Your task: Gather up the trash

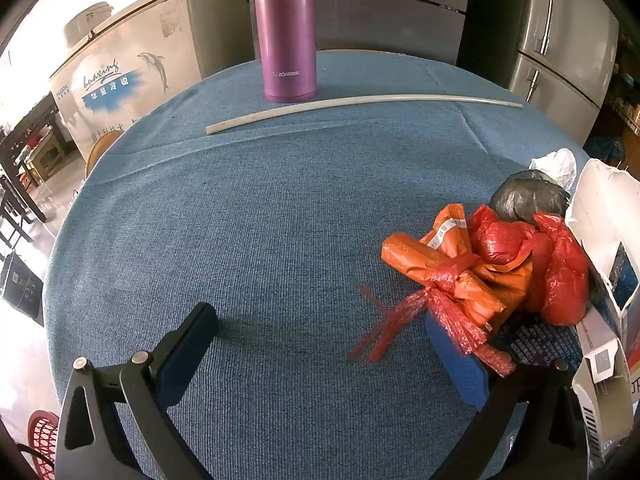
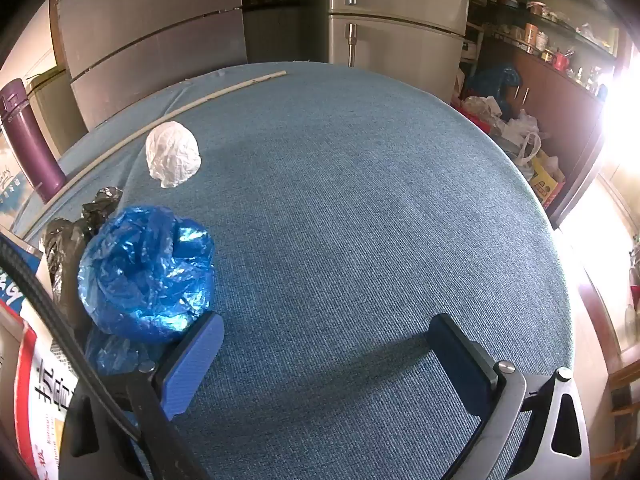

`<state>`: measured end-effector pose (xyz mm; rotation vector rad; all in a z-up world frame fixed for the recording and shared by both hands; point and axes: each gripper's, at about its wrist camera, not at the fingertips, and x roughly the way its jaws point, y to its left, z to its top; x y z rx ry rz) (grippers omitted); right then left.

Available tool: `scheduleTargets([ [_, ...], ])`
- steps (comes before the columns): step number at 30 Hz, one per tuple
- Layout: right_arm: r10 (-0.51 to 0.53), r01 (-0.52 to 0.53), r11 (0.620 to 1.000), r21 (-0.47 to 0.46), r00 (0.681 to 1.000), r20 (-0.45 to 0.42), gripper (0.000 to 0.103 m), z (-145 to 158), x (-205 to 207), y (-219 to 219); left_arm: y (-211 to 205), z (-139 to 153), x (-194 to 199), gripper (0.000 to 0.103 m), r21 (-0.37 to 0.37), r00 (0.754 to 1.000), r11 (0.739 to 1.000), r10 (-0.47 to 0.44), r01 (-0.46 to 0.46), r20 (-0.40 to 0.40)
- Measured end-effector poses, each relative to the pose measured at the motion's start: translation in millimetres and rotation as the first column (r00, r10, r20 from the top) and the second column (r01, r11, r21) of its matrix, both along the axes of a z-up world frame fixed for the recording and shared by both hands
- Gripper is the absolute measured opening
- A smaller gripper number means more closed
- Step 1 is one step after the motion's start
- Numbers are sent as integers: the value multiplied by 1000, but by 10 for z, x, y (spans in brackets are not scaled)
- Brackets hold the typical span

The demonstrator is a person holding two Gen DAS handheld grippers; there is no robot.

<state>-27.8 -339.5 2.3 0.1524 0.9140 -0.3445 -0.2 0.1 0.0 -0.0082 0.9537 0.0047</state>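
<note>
Both grippers — left gripper (image 1: 332,344), right gripper (image 2: 328,356) — hovered with jaws spread wide, empty, seemingly readying for the bagged trash (image 1: 500,264) nearby.

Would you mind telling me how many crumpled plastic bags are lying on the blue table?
4 visible: a red bag tied around orange wrapping, a black bag behind it, a white bag near the long rod, and a blue bag by the right tool's finger. Boxes may hide more.

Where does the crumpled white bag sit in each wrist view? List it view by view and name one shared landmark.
Left wrist: crumpled white bag at the right edge, behind the black bag.
Right wrist: upper left, alone on the blue cloth.
Shared landmark: long white rod beyond it.
</note>
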Motion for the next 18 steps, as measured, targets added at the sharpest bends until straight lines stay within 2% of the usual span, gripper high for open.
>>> scheduleTargets([
  [7, -33, 33, 999, -2, 999, -3, 103, 2, 3, 19, -6, 5, 7, 103, 1, 1000, 1000, 12, -12, -11],
  [10, 26, -25, 1000, 15, 999, -46, 103, 41, -15, 25, -58, 55, -41, 103, 17, 997, 1000, 8, -6, -78],
  [11, 45, -43, 999, 22, 997, -68, 103, 52, -40, 16, -54, 86, -87, 103, 30, 997, 999, 16, -14, -71],
  [14, 46, -43, 999, 29, 996, -82, 103, 106, -249, -113, -36, 326, -349, 103, 93, 999, 996, 14, -17, 37],
  [18, 24, -25, 999, -45, 1000, -13, 103, 355, -625, -287, -5, 715, -676, 103, 126, 989, 992, 8, -27, 149],
])
